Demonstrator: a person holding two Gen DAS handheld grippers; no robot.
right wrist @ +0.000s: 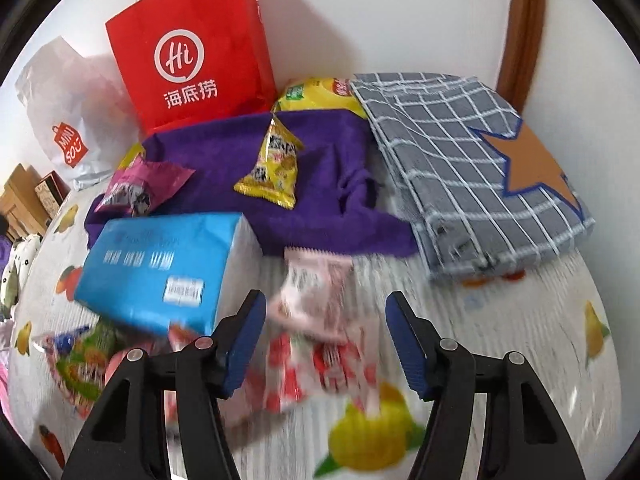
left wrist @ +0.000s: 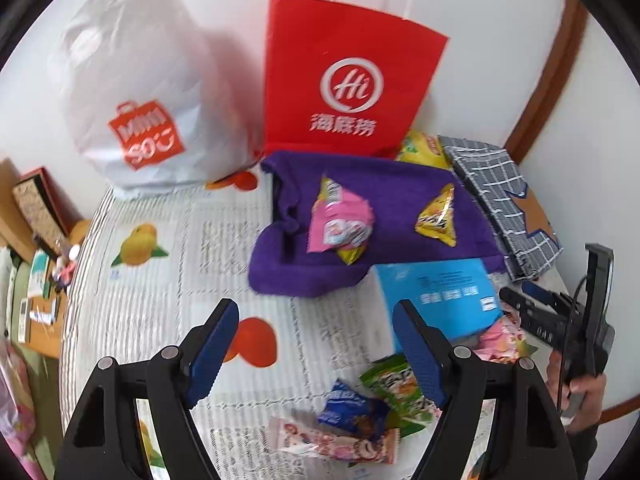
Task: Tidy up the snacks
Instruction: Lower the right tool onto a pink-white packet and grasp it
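A purple cloth [left wrist: 360,216] [right wrist: 320,160] lies on the table and carries a pink snack packet [left wrist: 338,224] [right wrist: 140,188] and a yellow snack packet [left wrist: 438,216] [right wrist: 276,164]. My left gripper [left wrist: 316,356] is open and empty above the fruit-print tablecloth [left wrist: 160,280]. In front of it lie a green packet [left wrist: 396,388], a blue packet [left wrist: 352,408] and a pink-white packet [left wrist: 332,440]. My right gripper [right wrist: 326,344] is open, with blurred pink-and-red packets [right wrist: 320,320] lying between its jaws; whether they touch is unclear. A blue box [left wrist: 440,296] [right wrist: 164,268] lies beside the cloth.
A red paper bag [left wrist: 348,76] [right wrist: 192,48] and a white plastic bag [left wrist: 136,92] [right wrist: 64,116] stand against the wall. A grey checked cloth [left wrist: 500,200] [right wrist: 460,160] lies at right, a yellow chip bag [left wrist: 420,148] [right wrist: 316,92] behind the purple cloth. The other gripper [left wrist: 560,312] shows at right.
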